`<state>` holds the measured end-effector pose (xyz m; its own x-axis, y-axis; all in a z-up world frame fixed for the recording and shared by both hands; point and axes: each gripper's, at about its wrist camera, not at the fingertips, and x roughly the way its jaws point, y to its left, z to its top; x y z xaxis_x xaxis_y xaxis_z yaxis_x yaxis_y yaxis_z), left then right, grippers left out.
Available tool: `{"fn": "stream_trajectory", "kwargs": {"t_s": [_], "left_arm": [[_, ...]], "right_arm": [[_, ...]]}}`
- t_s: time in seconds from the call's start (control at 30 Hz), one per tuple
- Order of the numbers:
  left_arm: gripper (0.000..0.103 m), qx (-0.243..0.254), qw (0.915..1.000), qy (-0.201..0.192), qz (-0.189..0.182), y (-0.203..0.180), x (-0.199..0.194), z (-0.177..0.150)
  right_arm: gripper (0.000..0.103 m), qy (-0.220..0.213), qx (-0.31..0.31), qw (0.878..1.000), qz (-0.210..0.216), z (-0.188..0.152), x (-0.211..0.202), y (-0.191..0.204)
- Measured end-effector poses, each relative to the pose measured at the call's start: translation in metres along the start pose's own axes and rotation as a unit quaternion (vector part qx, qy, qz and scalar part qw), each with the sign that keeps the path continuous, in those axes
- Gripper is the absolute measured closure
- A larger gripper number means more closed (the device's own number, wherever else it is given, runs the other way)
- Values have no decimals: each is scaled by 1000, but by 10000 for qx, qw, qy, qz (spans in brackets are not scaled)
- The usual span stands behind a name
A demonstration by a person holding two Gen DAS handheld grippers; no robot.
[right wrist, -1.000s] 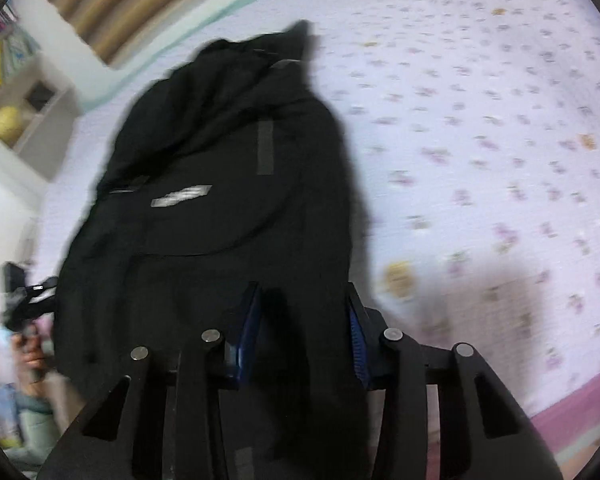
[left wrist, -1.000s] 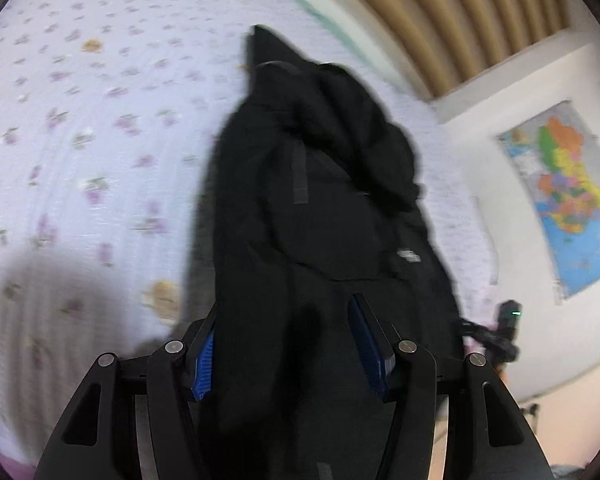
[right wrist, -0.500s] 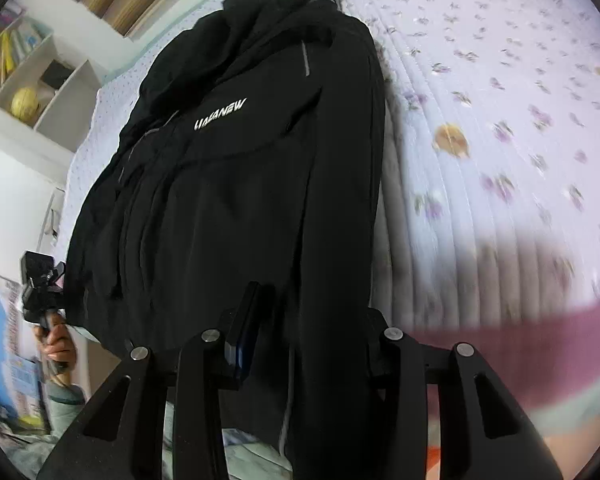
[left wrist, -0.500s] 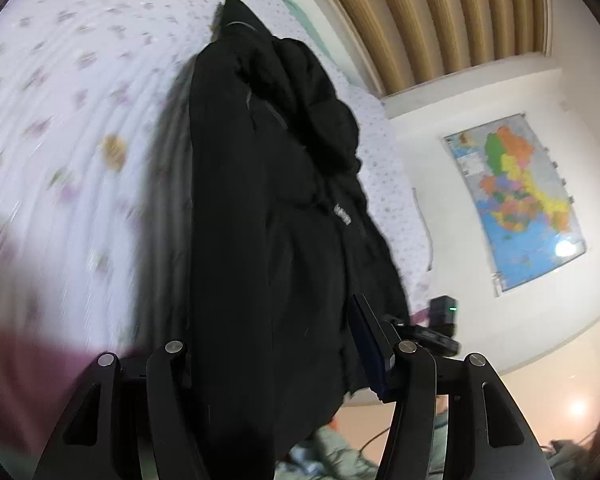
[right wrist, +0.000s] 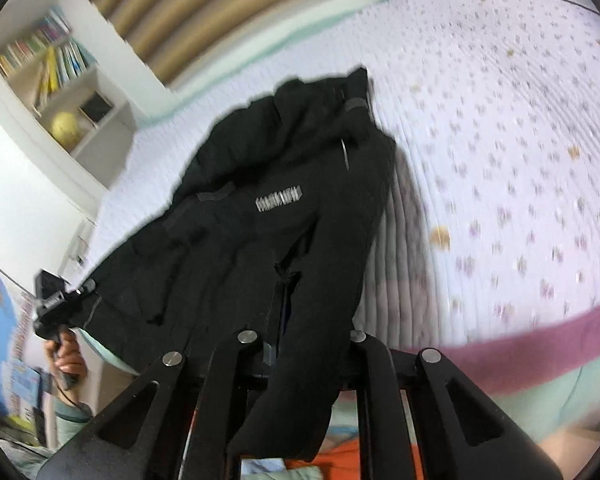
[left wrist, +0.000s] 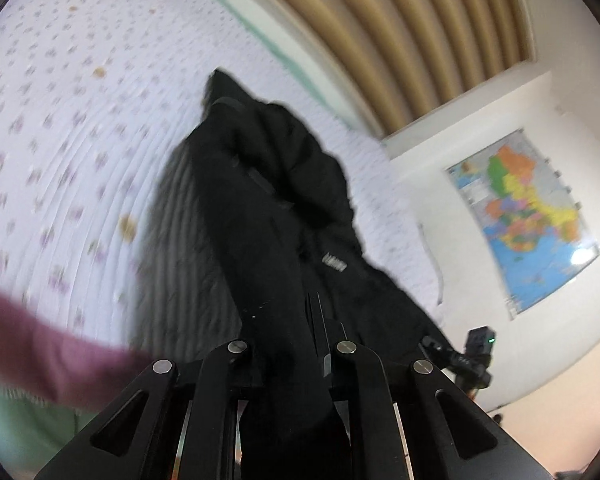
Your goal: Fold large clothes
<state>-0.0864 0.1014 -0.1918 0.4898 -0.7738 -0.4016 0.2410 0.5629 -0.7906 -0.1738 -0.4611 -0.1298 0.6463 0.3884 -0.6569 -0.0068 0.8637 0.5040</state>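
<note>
A large black jacket point(left wrist: 260, 200) with a white logo lies lengthwise on a bed with a lilac flowered quilt point(left wrist: 60, 120); its hood end points to the headboard. My left gripper point(left wrist: 288, 344) is shut on the jacket's near hem, and the cloth runs up between its fingers. In the right wrist view the same jacket point(right wrist: 280, 216) hangs over my right gripper point(right wrist: 300, 332), which is shut on the hem; the cloth hides its fingertips. Both grippers hold the hem lifted at the foot of the bed.
A maroon band point(right wrist: 540, 336) edges the quilt at the foot. A padded tan headboard point(left wrist: 380, 20) stands at the far end. A map point(left wrist: 524, 216) hangs on the wall. A bookshelf point(right wrist: 60, 92) stands beside the bed. A hand holding a camera point(right wrist: 56, 312) is beside the bed.
Both grippers closed on the jacket's hem and pulled back toward the foot of the bed, lifting it; the maroon edge came into view.
</note>
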Motion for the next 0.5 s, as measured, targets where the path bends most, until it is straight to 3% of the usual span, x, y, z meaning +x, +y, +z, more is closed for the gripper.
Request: {"fn": "stream_trajectory", "kwargs": {"t_s": [0.13,0.3,0.5], "left_arm": [[90,44,9993,-139,-350,-18,4,40],[88,323,9985,-263,-368,-41,25,98],[88,742,9963,-399,144,-68,62,158]], "right_arm": [[86,-292,126,9989,348,46,-5,0],[86,-476,-40,9984,307,106,1,12],[86,-724,-334,9966,-213,163,21,35]]}}
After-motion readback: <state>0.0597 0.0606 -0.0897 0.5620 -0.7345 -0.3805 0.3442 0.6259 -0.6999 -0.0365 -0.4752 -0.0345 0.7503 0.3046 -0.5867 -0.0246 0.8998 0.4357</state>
